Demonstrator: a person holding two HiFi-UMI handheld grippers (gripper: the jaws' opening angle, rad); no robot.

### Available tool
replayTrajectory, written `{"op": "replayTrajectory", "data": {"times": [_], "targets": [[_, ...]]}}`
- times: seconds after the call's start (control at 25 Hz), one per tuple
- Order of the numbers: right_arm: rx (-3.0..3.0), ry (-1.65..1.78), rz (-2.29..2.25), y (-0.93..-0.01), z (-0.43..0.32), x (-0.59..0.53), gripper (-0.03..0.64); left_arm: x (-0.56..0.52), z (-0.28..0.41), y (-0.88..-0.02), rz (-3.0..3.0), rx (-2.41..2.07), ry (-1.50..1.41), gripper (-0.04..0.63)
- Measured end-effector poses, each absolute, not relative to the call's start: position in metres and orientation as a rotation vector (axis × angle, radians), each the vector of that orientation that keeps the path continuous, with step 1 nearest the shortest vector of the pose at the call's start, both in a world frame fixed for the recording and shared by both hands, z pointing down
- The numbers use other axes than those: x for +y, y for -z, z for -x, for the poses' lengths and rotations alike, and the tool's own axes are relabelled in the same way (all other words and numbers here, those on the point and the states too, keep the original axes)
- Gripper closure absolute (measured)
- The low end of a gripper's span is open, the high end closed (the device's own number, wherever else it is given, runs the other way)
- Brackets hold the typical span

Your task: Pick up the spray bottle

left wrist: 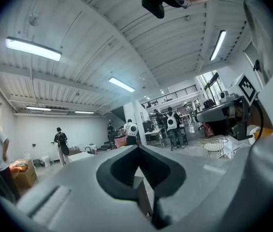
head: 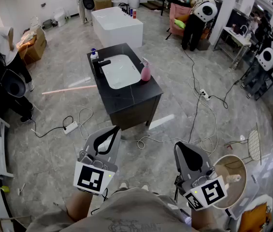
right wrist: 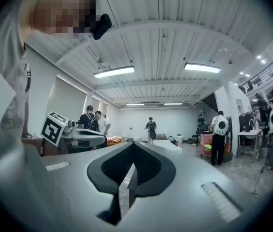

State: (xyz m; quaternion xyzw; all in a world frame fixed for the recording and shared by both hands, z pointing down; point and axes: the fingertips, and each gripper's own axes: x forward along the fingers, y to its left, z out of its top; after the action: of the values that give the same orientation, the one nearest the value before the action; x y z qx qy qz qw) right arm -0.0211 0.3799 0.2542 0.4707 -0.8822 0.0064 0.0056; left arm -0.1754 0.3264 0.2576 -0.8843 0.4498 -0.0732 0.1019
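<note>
- Left gripper (head: 114, 130): held low, close to the person's body. Fingers (left wrist: 73, 185) are pressed together, with nothing between them.
- Blue-capped bottle (head: 93, 55): stood upright on the counter, well ahead of the left fingers. It is not the task's thing.
- Counter (head: 131, 98): dark, fitted with a white basin (head: 121, 71), and set well ahead of both pairs of fingers.
- Spray bottle (head: 146, 71): pink, stood upright on the counter just beside the basin's right edge. It is well ahead of both pairs of fingers and is untouched.
- Right gripper (head: 179, 146): held low like the left. Fingers (right wrist: 213, 187) are pressed together and empty.
- Step in hand: judged as the approach, with no grasp yet made.
- Next move, as judged: one gripper is to be carried forward to the counter. Its fingers are to be spread, set either side of the spray bottle, closed, and the bottle lifted.
</note>
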Motion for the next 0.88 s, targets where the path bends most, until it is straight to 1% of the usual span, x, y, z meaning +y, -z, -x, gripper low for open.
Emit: {"op": "replayTrajectory", "data": {"times": [0.4, 0.88], "targets": [[-2.769, 0.001, -1.480, -0.249, -0.006, 0.369, 0.588, 0.320, 0.155, -0.251, 2.609, 1.372, 0.195, 0.595], [-2.747, -0.035, -1.488, -0.266, -0.048, 0.364, 0.588, 0.317, 0.121, -0.264, 2.633, 1.422, 0.233, 0.595]]}}
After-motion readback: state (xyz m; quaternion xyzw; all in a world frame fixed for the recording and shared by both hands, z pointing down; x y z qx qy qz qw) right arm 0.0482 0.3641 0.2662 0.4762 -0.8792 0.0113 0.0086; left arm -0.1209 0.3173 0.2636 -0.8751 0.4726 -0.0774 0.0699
